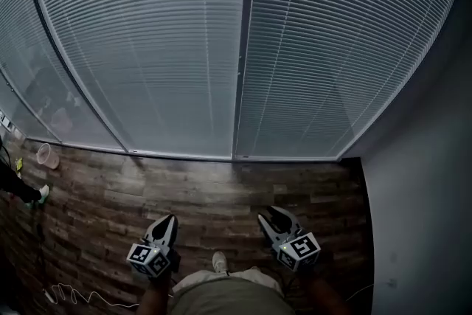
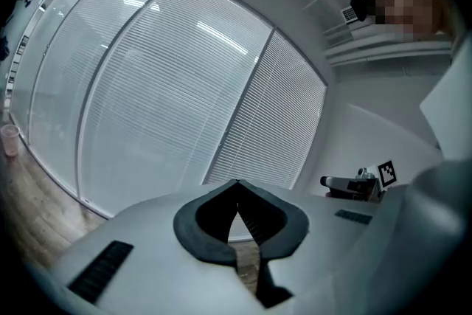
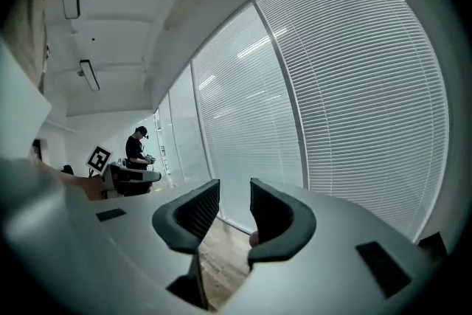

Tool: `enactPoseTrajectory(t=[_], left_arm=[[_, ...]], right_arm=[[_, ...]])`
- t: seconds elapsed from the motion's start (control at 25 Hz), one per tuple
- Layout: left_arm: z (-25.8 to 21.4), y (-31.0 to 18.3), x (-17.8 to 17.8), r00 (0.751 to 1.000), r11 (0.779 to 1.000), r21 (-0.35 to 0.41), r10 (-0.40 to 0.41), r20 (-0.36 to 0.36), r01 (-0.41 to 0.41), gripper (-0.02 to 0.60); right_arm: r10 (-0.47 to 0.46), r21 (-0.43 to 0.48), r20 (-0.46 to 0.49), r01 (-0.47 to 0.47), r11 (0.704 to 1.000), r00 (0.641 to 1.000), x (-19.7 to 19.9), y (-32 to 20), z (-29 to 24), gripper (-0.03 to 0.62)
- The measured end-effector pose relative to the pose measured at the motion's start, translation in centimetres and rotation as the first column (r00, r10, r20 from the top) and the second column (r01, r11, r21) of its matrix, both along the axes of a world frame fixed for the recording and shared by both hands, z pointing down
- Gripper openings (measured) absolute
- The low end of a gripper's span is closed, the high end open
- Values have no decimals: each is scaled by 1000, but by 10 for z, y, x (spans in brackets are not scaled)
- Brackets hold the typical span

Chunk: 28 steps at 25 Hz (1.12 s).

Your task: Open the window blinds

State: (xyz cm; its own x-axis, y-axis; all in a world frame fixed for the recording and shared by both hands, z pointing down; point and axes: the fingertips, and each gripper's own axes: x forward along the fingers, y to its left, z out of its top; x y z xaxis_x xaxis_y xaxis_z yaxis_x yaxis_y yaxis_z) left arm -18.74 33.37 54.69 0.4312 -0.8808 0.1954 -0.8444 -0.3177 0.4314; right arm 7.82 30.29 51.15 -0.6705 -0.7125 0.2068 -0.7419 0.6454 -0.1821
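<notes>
Left gripper [image 2: 236, 185] is closed tight with nothing in it; the tips meet right in its own view. Right gripper [image 3: 234, 192] has its jaws a little apart and also empty, only floor [image 1: 221, 195] showing through the gap. From the head view, both the left [image 1: 169, 219] and the right [image 1: 271, 215] are held low by the person's waist, pointing roughly forward over the wood floor.

The blinds [image 1: 147, 48] are straight ahead of both grippers, well apart from them, with a strip of floor in between. They hang from way up down to the floor line and the slats are turned closed. Slats run level, side to side; each panel is tall. A post [image 1: 243, 48] splits two panels, and it sits about dead centre between the grippers, so the left one faces the middle panel and the right one faces the right-hand panel [image 1: 346, 33]. Neither looks nearer to me, pretty much a tie.

I can't make out a cord or wand anywhere, too fine to tell, so I'd guess the next job is closing the distance and finding whatever works the slats. A cup [image 1: 47, 155] sits on the floor off to the left by the glass, and the wall [image 1: 420, 195] closes in on the right.
</notes>
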Motion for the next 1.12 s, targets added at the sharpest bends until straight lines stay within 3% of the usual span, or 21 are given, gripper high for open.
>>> enactPoseTrajectory(t=[0.32, 0.56, 0.88, 1.12], left_arm=[[13, -17, -37, 1000, 1000, 2, 17, 13, -17, 17], [-9, -17, -55, 1000, 1000, 6, -6, -5, 6, 17], [2, -37, -52, 999, 999, -12, -33, 1, 33, 17], [-10, -50, -29, 997, 997, -27, -73, -23, 73, 17]], right_arm=[[9, -15, -10, -9, 1000, 1000, -38, -23, 7, 126], [-1, -14, -33, 0, 1000, 999, -58, -31, -18, 126], [-41, -15, -31, 40, 999, 999, -58, -59, -9, 126], [-77, -42, -28, 76, 996, 997, -50, -73, -9, 126]])
